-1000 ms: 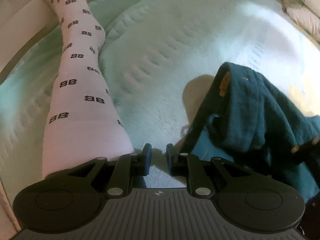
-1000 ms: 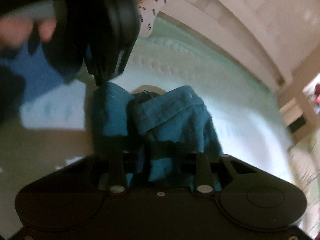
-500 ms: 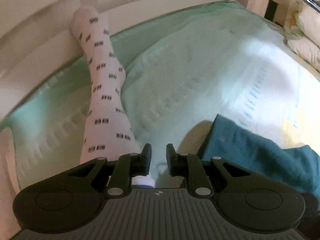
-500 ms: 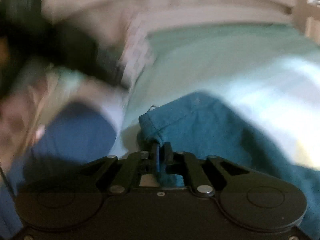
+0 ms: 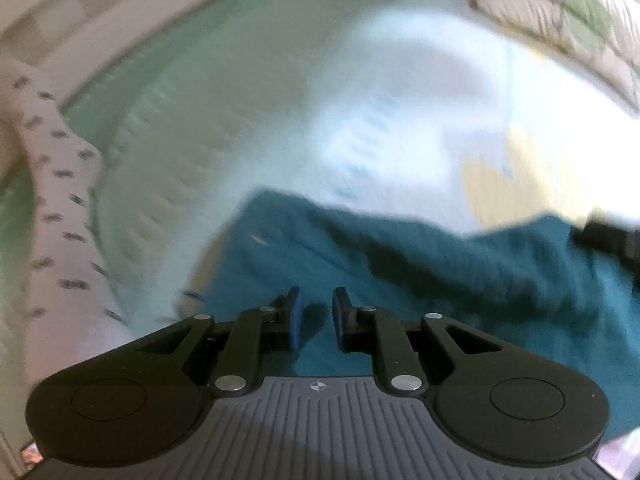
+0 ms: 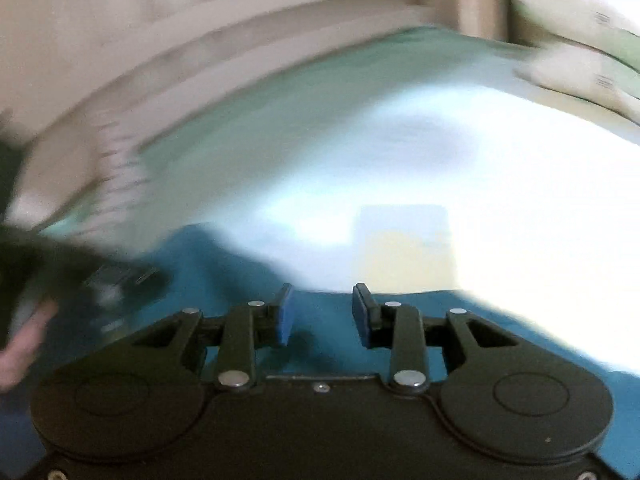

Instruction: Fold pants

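The teal pants (image 5: 420, 264) lie spread low on the pale green bed cover, running from centre to the right edge. My left gripper (image 5: 316, 308) hovers over their left part, jaws a narrow gap apart with nothing between them. In the right wrist view the pants (image 6: 224, 264) stretch across below my right gripper (image 6: 322, 308), whose jaws are opening, with no cloth between the blue pads. The left gripper (image 6: 132, 276) shows as a dark blur at the left. Both views are motion-blurred.
A person's leg in a white patterned stocking (image 5: 60, 208) lies along the bed's left side. Pillows (image 5: 560, 12) sit at the far right. A pale bed frame (image 6: 200, 40) curves behind. A hand (image 6: 20, 348) is at the left edge.
My right gripper has let go of the bunched pants and its jaws have parted. The pants now lie flatter. My left gripper has swung from beside the stockinged leg to over the pants.
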Tool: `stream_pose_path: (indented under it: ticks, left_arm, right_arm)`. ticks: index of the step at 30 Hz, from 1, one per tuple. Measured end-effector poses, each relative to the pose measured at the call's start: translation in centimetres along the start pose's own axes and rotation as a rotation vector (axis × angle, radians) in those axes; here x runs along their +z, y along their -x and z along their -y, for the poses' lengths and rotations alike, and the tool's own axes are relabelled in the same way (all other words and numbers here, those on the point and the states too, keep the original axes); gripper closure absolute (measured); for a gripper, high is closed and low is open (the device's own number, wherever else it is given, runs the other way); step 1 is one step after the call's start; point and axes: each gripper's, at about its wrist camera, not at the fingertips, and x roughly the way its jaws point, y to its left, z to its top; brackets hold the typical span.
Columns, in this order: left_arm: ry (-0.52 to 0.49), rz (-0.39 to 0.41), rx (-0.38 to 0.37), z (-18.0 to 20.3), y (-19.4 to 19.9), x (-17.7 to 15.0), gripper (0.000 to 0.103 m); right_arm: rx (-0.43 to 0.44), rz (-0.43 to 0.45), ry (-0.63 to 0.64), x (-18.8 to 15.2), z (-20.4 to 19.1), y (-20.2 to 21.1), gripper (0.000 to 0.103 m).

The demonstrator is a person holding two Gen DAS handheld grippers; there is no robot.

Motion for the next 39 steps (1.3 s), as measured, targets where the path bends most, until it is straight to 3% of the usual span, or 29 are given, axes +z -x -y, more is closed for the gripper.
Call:
stream_pose_path:
  ticks: [4, 9, 17, 18, 20, 23, 27, 29, 32, 34, 36, 39]
  left_arm:
    - [-0.010, -0.108, 0.076, 0.1, -3.4, -2.4, 0.086]
    - [0.016, -0.015, 0.070, -0.4, -2.7, -5.0, 0.086]
    - [-0.012, -0.012, 0.111, 1.0, -2.3, -4.8, 0.087]
    - [-0.007, -0.011, 0.108, 0.8, -2.3, -4.6, 0.087]
    - [0.004, -0.008, 0.101, 0.7, -2.2, -4.7, 0.087]
    - [0.013, -0.011, 0.099, 0.7, -2.2, -4.5, 0.087]
    - [0.008, -0.010, 0.102, 0.7, -2.2, -4.6, 0.087]
    - [0.004, -0.012, 0.101, 0.7, -2.2, -4.6, 0.087]
    - [0.023, -0.010, 0.090, 0.5, -2.3, -4.6, 0.087]
    - [0.026, -0.008, 0.089, 0.4, -2.3, -4.6, 0.087]
    - [0.017, -0.004, 0.093, 0.5, -2.3, -4.6, 0.087]
    - [0.004, -0.001, 0.097, 0.6, -2.3, -4.7, 0.087]
  right_arm:
    - [-0.067, -0.058, -0.039, 0.9, 4.0, -2.9, 0.058]
    - [-0.049, -0.101, 0.017, 0.9, 4.9, -4.9, 0.058]
    - [-0.004, -0.163, 0.078, 0.1, 4.1, -6.7, 0.056]
    - [0.005, -0.166, 0.078, -0.2, 4.2, -6.3, 0.061]
    - [0.029, -0.171, 0.099, -0.4, 3.9, -5.7, 0.099]
    - [0.027, -0.147, 0.133, -0.3, 3.1, -5.0, 0.098]
    - [-0.100, -0.067, 0.123, 1.3, 3.1, -5.7, 0.098]
    - [-0.048, -0.078, 0.051, 2.4, 4.2, -6.0, 0.098]
    - [-0.008, -0.101, 0.062, 2.5, 4.5, -5.5, 0.079]
    - [-0.043, -0.098, 0.126, 2.0, 4.1, -5.1, 0.051]
    - [-0.048, -0.116, 0.155, 1.4, 3.9, -5.1, 0.048]
    - [0.012, -0.169, 0.132, 0.8, 4.1, -5.5, 0.049]
